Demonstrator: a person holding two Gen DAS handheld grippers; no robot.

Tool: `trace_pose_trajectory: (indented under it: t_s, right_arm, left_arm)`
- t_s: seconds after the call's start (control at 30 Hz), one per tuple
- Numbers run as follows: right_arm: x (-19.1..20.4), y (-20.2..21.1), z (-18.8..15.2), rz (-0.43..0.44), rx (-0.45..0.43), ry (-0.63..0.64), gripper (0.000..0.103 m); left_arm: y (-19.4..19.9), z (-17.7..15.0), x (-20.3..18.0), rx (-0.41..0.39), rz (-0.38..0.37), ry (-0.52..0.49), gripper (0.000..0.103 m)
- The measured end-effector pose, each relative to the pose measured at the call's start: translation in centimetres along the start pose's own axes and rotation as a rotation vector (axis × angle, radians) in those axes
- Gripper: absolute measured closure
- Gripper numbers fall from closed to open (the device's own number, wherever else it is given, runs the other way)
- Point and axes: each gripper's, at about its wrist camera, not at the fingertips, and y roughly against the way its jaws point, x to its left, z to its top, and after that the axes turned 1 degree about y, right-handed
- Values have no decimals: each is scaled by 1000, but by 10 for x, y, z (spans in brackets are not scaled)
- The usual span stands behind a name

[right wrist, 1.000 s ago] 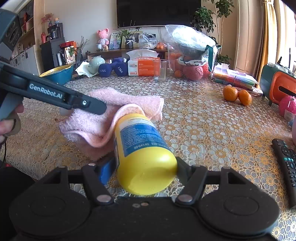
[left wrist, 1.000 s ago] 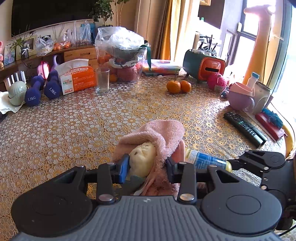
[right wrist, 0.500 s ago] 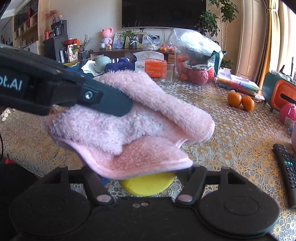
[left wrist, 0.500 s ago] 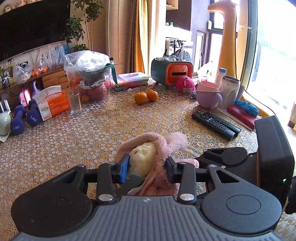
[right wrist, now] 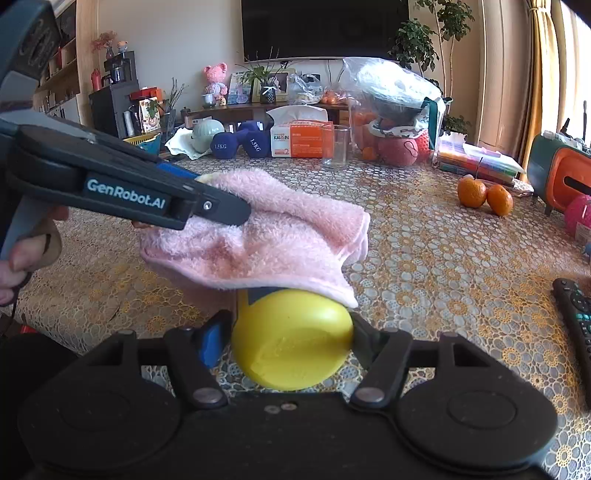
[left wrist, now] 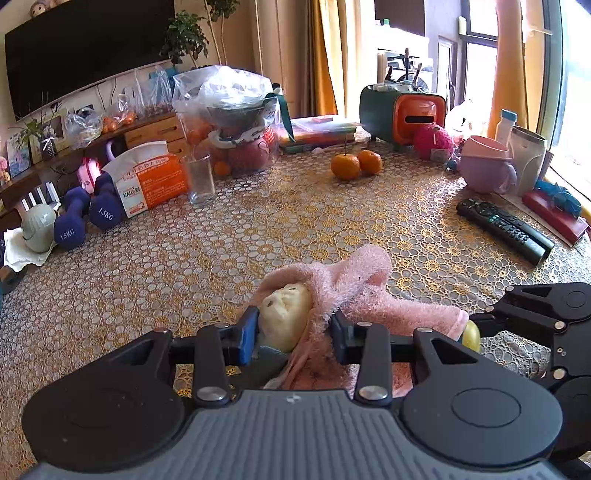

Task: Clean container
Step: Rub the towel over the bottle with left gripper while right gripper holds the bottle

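Two tools meet over one yellow container (right wrist: 291,339): smooth, rounded plastic with a blue label, lying on its side low over the tabletop (right wrist: 424,258), its base toward your right camera. Your right gripper (right wrist: 290,338) has its fingers (right wrist: 210,341) closed partway onto the container's sides, gripping it. A fluffy pink cloth (right wrist: 266,240), folded and plush, drapes over the container's top. Your left gripper (left wrist: 291,332) has its fingers nearly together, pinching that cloth with a cream-coloured lump (left wrist: 284,314) bunched inside it. The tabletop wears a lace-patterned cover of gold and white rings. Across it lie two oranges (right wrist: 484,194), a black remote (left wrist: 504,230), an empty clear glass (right wrist: 335,146), an orange tissue box (right wrist: 299,140) and blue dumbbells (right wrist: 238,142). A clear plastic bag (left wrist: 229,122) holds a bowl and fruit. A dark television (right wrist: 325,27) hangs on the far wall.
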Motion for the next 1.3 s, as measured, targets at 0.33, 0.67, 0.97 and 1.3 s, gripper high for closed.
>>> trace_pose_trajectory:
  t_s: [0.33,0.67,0.97,1.3]
  right_arm:
    - [-7,0,-9,13,9,-9,36]
    - [1,15,-8,-96,-20,89,32]
    - [25,21,-10,-139,-46,247,33]
    - [19,17,-7,-76,-18,177,38]
  left_arm:
    - [-27,-8,-1,41,50,-49,65]
    - [-14,-1,6,32,36,-6,65]
    - [29,5,22,-63,56,36,64]
    - [78,10,37,-166,28,94,64]
